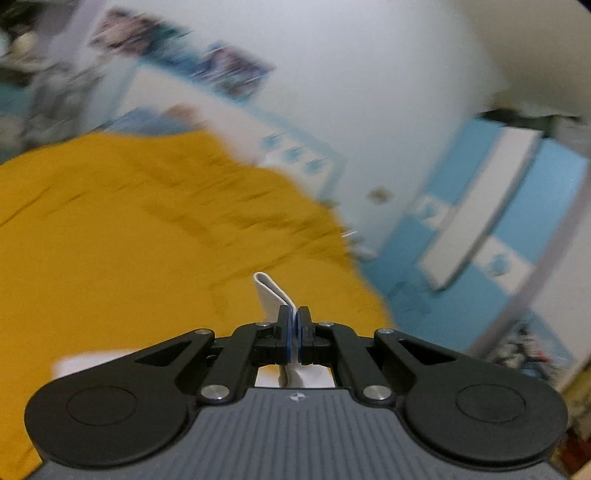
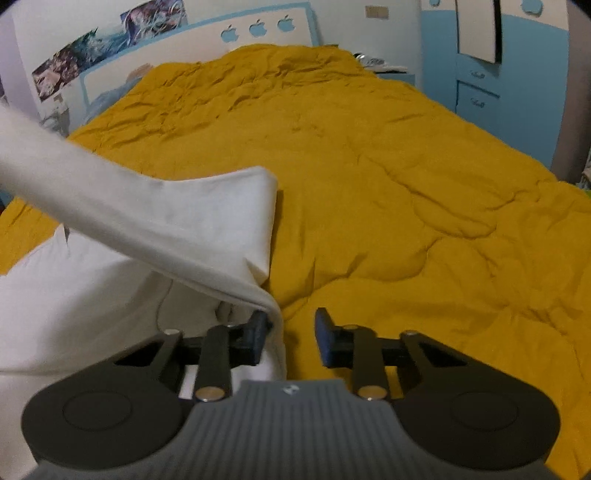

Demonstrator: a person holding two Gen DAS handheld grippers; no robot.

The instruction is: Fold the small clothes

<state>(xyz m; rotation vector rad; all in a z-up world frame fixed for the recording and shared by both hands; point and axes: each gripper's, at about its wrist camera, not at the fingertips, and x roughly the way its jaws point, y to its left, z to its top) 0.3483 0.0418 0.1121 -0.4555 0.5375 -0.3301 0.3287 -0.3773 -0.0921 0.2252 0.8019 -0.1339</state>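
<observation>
White cloth (image 2: 207, 221) lies on the near left part of a bed covered by a yellow quilt (image 2: 388, 166). One band of it is lifted off the bed and stretched tight, running from the far left edge of the right wrist view down to the near middle, where its lower end drapes over the inner face of the right hand-held gripper's (image 2: 290, 334) left finger (image 2: 258, 332). That gripper's jaws stand apart in this view, with the cloth edge hanging in the gap against the left pad and well clear of the right finger (image 2: 325, 339); the pads are not pressing on it. The rest of the cloth rests flat and bunched on the quilt to the left of the gripper.

The left hand-held gripper (image 1: 294, 325) has its jaws together, clamped on a small fold of the cloth (image 1: 271, 295) that sticks up just beyond the fingertips; more white cloth shows below the fingers. Its view is blurred, with the quilt (image 1: 129, 240) filling the left side and a white and blue wall to the right.

At the far end of the bed stands a white headboard (image 2: 255, 27) with blue apple shapes, and a blue cabinet (image 2: 517, 92) stands at the far right.
</observation>
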